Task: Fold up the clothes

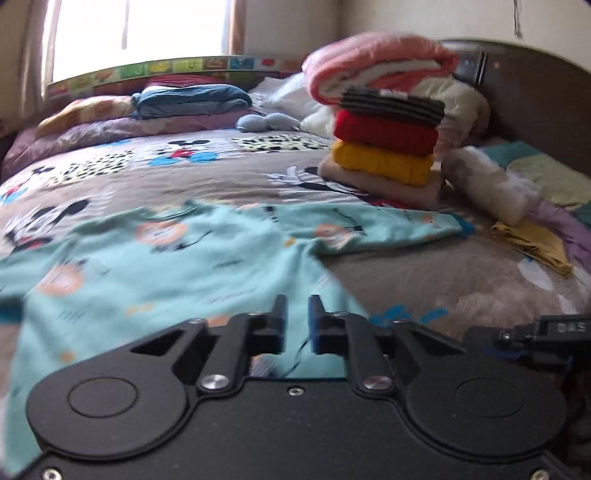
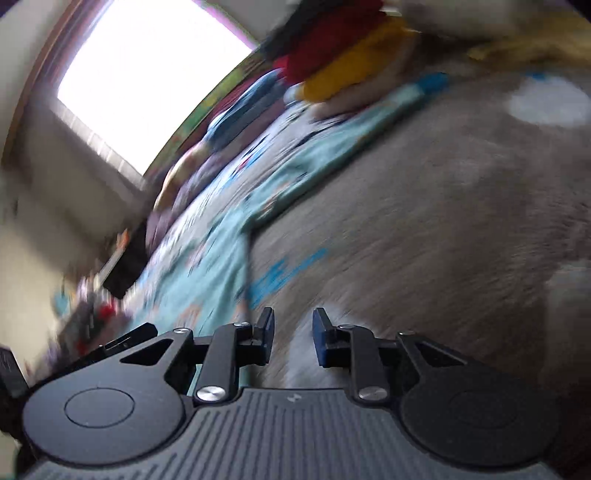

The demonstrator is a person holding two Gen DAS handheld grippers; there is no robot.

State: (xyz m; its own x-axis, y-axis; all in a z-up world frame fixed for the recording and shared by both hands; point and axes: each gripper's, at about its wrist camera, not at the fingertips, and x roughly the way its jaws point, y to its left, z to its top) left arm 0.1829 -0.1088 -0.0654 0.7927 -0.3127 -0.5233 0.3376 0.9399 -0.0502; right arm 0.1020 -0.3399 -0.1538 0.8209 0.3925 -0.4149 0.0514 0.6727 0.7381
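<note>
Left tongs (image 1: 297, 308): jaws a narrow gap apart, nothing between them, poised over the garment's near edge.
Right tongs (image 2: 293, 321): jaws parted a little wider, empty, above bare bedspread (image 2: 424, 229); this view is tilted and badly smeared.
Garment: a pale turquoise printed top (image 1: 155, 258) lies spread flat on the bed, one sleeve reaching right; its left part is cut off by the frame.
Folded stack (image 1: 388, 144): far right, black-striped, red, yellow and beige pieces, sharp only in the left view.
Mustard cloth (image 1: 532, 243): right, crumpled, apart from the top.
Window (image 1: 140, 33): blown out, no detail.
</note>
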